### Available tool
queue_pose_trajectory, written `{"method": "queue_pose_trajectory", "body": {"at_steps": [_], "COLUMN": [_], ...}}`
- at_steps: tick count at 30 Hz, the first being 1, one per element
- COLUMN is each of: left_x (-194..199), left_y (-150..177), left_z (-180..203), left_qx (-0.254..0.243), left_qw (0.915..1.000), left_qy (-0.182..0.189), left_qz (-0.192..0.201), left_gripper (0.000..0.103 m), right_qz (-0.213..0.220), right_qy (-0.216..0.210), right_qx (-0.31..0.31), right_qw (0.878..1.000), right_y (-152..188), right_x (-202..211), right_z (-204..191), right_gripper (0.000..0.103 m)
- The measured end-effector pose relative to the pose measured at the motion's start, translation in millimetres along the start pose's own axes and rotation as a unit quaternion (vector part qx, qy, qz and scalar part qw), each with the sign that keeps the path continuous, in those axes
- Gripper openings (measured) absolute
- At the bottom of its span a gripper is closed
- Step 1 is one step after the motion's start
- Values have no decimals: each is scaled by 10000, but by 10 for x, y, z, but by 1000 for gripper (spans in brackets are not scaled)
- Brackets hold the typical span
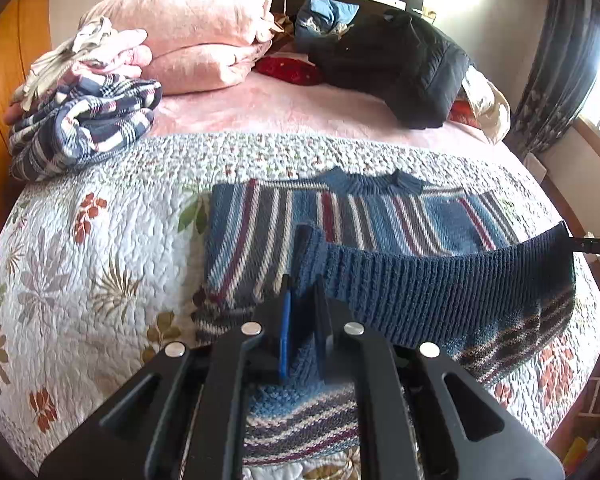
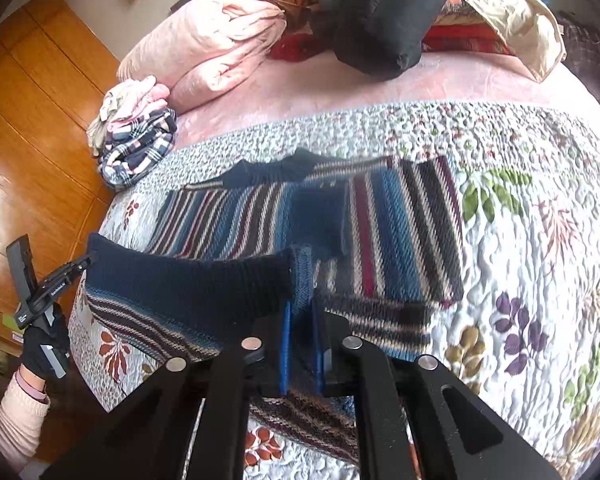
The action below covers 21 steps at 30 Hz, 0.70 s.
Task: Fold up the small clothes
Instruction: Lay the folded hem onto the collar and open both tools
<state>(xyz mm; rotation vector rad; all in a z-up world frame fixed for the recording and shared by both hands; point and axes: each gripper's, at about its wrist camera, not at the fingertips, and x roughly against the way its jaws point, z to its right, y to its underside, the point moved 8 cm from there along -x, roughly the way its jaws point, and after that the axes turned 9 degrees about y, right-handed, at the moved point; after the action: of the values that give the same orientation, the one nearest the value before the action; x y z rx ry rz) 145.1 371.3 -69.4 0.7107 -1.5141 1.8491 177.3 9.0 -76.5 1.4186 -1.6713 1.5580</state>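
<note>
Striped blue, white and maroon knitted sweater (image 1: 340,216) spread flat on a white floral quilted bedspread (image 1: 80,240), ribbed navy hem lifted off it.

Left gripper (image 1: 302,280) clenched on the hem's left corner, right gripper (image 2: 300,304) clenched on the right corner, hem stretched taut between. Collar toward 12 o'clock. Folded navy plaid cloth (image 1: 84,124) at 10 o'clock in the left view, pink folded duvet (image 1: 196,28) at 11, black padded jacket (image 1: 404,68) at 1. Gloved hand (image 2: 46,344) at 8 o'clock in the right view.
</note>
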Motion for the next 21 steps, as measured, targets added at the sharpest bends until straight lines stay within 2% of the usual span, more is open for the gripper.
{"method": "queue_pose_trajectory", "body": {"at_steps": [5, 10, 14, 21], "left_x": [-208, -520, -818, -1353], "left_y": [-535, -914, -1058, -1054], "left_z": [-13, -100, -184, -352], "left_qx": [78, 147, 225, 436], "left_qw": [9996, 9992, 9991, 9981], "left_qy": [-42, -139, -246, -442], "left_qz": [268, 339, 277, 13], "left_gripper": [8, 8, 8, 8], "right_qz": [207, 252, 206, -4], "right_qy": [131, 290, 411, 625], "right_qx": [-69, -102, -195, -290], "right_qw": [9997, 9992, 9988, 9976], "right_y": [-514, -935, -1140, -1282], "right_x": [-67, -273, -493, -949], "right_z": [25, 56, 148, 315], "right_gripper": [9, 9, 9, 9]}}
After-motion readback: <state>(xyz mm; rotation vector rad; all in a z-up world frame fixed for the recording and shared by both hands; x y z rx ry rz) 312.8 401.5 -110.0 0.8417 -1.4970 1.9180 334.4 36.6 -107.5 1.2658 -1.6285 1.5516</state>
